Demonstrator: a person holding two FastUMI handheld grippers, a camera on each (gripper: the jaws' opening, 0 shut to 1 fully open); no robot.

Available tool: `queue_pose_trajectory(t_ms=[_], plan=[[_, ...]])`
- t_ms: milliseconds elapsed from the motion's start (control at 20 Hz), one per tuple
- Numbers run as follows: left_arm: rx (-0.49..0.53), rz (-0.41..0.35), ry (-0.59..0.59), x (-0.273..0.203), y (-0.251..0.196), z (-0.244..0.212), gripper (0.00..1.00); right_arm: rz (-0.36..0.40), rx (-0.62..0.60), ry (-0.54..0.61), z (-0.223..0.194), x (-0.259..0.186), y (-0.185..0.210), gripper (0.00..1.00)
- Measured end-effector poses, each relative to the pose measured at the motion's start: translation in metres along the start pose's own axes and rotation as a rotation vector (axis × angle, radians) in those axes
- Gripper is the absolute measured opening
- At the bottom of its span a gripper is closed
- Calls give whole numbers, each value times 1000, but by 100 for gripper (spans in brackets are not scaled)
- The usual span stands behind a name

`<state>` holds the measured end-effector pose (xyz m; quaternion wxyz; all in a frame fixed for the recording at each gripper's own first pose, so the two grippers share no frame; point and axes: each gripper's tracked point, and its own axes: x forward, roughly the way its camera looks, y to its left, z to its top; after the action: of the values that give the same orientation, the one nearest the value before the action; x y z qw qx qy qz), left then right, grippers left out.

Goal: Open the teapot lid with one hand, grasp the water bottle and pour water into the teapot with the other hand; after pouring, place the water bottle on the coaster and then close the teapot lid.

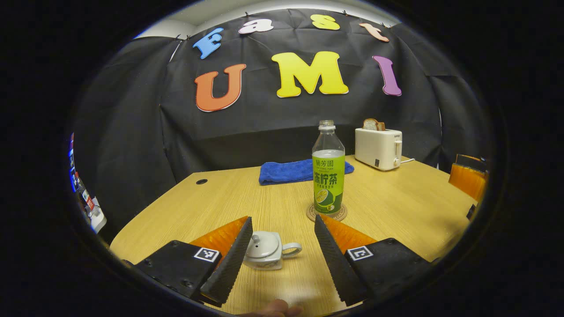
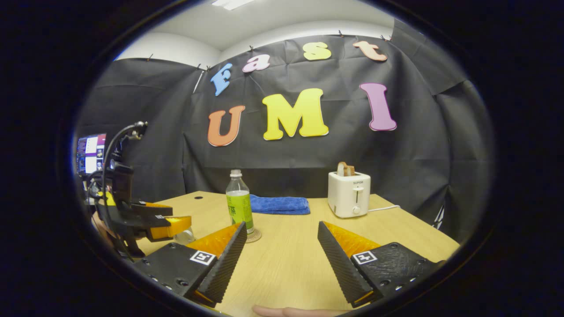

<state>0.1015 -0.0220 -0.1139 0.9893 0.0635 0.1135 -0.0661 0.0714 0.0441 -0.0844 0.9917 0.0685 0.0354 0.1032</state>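
Note:
A small white teapot (image 1: 266, 251) sits on the wooden table (image 1: 396, 207) with its lid (image 1: 255, 246) on and its handle pointing right. My left gripper (image 1: 283, 219) hovers just above and behind it, open, and the teapot shows between its fingers. A clear bottle with a green label (image 1: 328, 176) stands upright on a round coaster (image 1: 326, 213) beyond the teapot. My right gripper (image 2: 282, 224) is open over bare table, with nothing between its fingers. In the right gripper view the bottle (image 2: 239, 204) and coaster (image 2: 254, 237) are ahead on the left, and the left gripper (image 2: 169, 224) is farther left.
A folded blue towel (image 1: 299, 171) lies at the back of the table behind the bottle. A white toaster (image 1: 379, 147) holding a slice of bread stands at the back right. A monitor (image 2: 90, 152) glows at the far left. A fingertip (image 1: 273, 310) shows at the bottom edge.

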Motion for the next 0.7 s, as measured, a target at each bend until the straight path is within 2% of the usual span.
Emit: queue_pose_trajectory(t_ms=[150, 350, 400, 450, 700], plan=[[-49, 26, -39, -28, 7, 26, 90, -39, -48, 3, 9, -12, -2, 96], [-90, 67, -54, -70, 18, 47, 90, -67, -44, 0, 31, -38, 2, 96], [-89, 77, -51, -78, 21, 49, 92, -76, -41, -14, 40, -45, 3, 97], [-92, 86, -51, -87, 24, 51, 100, -89, -48, -25, 48, -54, 1, 97], [-58, 133, -160, -132, 36, 82, 100, -132, -73, -27, 66, -85, -1, 96]])
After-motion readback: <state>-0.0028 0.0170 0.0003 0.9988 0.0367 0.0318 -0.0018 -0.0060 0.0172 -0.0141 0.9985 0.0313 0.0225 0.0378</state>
